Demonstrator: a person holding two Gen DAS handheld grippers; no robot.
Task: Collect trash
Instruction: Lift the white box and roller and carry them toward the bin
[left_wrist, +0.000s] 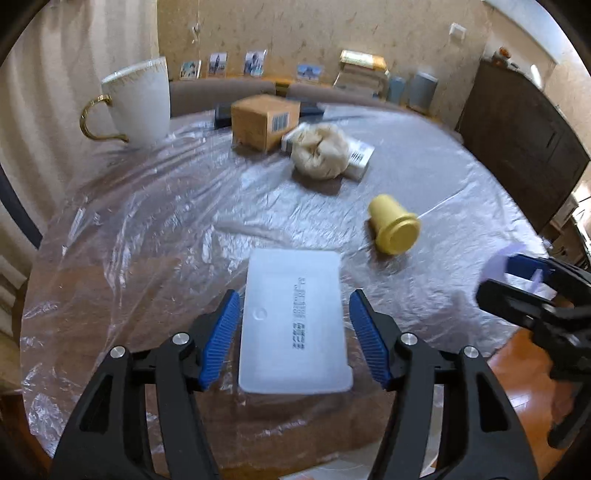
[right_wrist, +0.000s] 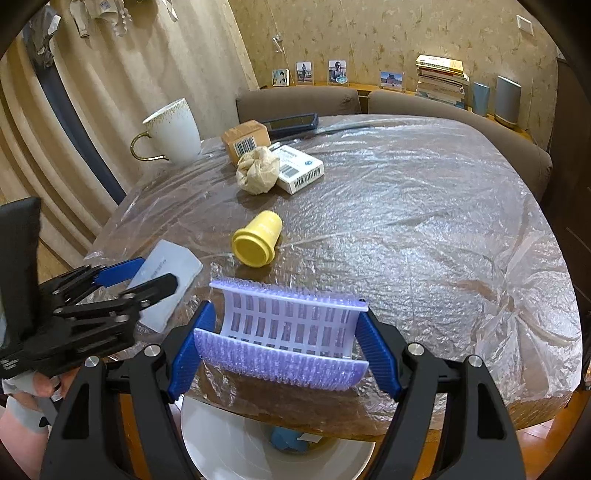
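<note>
While the right gripper (right_wrist: 284, 347) hangs at the near edge of the round table (right_wrist: 461, 258), its blue pads press on the two ends of a curved lilac bristle mat (right_wrist: 291, 332), which bows between them above the rim; below that rim stands a white bin (right_wrist: 221, 443) with a blue scrap (right_wrist: 288, 441) in it; to the left, the left gripper (left_wrist: 291, 332) has its jaws parted on either side of a flat translucent white lid (left_wrist: 293, 321), a narrow gap showing at each pad, so the lid lies free on the crinkled plastic sheet (left_wrist: 147, 221) near the table's edge; farther in, a yellow capped bottle (right_wrist: 258, 238) lies on its side, apart from the lid, with bare sheet around it; beyond it a crumpled beige paper ball (right_wrist: 257, 170) touches a white barcoded carton (right_wrist: 301, 168) and sits just before a brown cardboard box (right_wrist: 245, 142); a white mug (right_wrist: 173, 133) with a gold handle stands at the far left edge, and a dark flat device (right_wrist: 291, 122) lies at the far rim; the whole right half of the table is open; behind, two brown chair backs (right_wrist: 299, 101), then a ledge with photo frames (right_wrist: 304, 72) and stacked books (right_wrist: 441, 79).
</note>
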